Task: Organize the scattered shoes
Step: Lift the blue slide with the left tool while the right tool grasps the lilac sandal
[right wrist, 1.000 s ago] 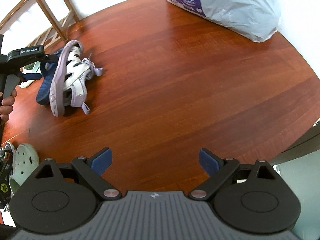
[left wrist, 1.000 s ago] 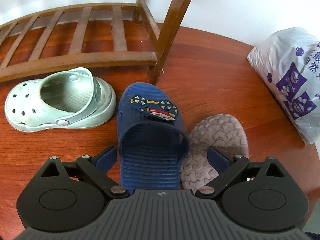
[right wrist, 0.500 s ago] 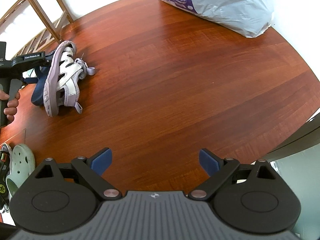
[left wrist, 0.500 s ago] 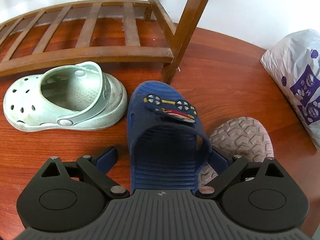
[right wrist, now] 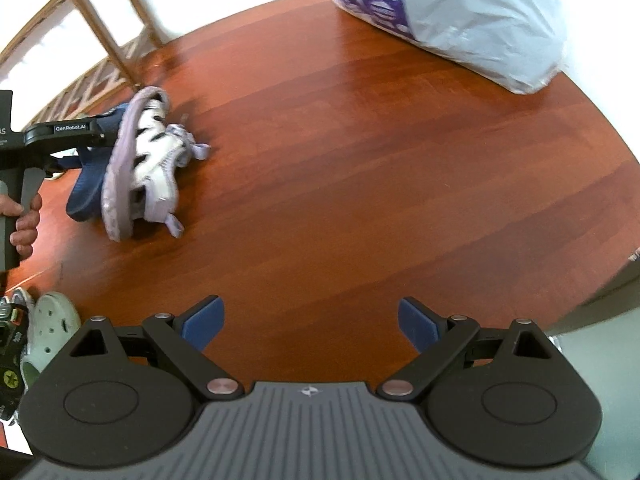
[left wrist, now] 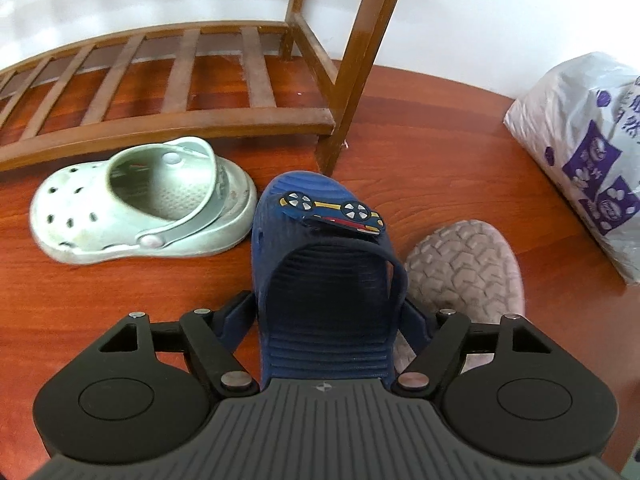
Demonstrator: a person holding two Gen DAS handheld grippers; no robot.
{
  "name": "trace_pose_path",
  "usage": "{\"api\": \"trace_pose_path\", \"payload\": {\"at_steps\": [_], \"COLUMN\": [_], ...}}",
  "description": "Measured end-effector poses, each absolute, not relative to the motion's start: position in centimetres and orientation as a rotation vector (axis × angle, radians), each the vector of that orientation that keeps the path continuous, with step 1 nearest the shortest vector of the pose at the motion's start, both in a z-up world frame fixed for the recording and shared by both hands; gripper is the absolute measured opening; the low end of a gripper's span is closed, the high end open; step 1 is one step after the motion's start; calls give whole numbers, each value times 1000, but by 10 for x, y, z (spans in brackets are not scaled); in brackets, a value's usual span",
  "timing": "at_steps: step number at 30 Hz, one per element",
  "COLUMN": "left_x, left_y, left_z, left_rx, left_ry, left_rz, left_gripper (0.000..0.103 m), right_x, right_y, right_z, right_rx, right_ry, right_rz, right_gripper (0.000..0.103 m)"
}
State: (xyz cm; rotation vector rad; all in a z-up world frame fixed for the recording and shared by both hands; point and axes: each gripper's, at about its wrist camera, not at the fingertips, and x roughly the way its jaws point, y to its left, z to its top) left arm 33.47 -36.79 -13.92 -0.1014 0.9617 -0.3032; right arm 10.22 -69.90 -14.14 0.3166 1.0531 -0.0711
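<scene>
A blue slipper [left wrist: 320, 280] with a car badge lies toe-forward on the wooden floor. My left gripper [left wrist: 326, 316] is shut on it, with its blue pads pressed against both sides near the strap. A pale green clog [left wrist: 140, 208] lies to its left. To its right a lilac sandal [left wrist: 464, 264] rests on its side, sole toward me. In the right wrist view the sandal [right wrist: 148, 168] leans against the slipper [right wrist: 88, 192], and the left gripper [right wrist: 100, 136] reaches in from the left. My right gripper [right wrist: 310, 320] hangs open over bare floor, holding nothing.
A low wooden slatted rack [left wrist: 180, 120] stands behind the shoes, its leg just beyond the slipper's toe. A white and purple plastic bag [left wrist: 592, 160] sits at the far right. A second green clog [right wrist: 48, 324] and a dark shoe lie at the lower left. A hand [right wrist: 24, 220] grips the left handle.
My left gripper has moved forward over the blue slipper and its fingers have closed in on the slipper's sides. The right gripper has stayed open and shifted only slightly.
</scene>
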Motion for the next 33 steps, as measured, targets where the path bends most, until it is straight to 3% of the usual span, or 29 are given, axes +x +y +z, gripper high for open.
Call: {"api": "trace_pose_path", "payload": {"at_steps": [12,17,25,30,32,33], "left_x": [272,239,189,163,155,151], "left_y": [-320,-305,-277,-260,-255,-251], "left_z": [-76,-53,-30,-24,-23,-22], "left_rx": [-206,-246,-322,-341,-341,-344], "left_ry": [889,888,893,888,888,888], "left_rz": [-239,-207,-149,-103,-89,-80], "left_gripper": [77,77,77,77,77,77], "right_x": [160,184,218,231,234,236], "right_y": [-660,-647,-628,-620,-618,-618], "right_z": [-131,-131,-151,-167,-172,-172], "right_rx": [278,249,209,212,215,229], "right_ry": [998,982,1031,1063,1069,1068], "right_rz": [115,173,268,313,325,333], "right_gripper": [96,92,65,61,48,35]}}
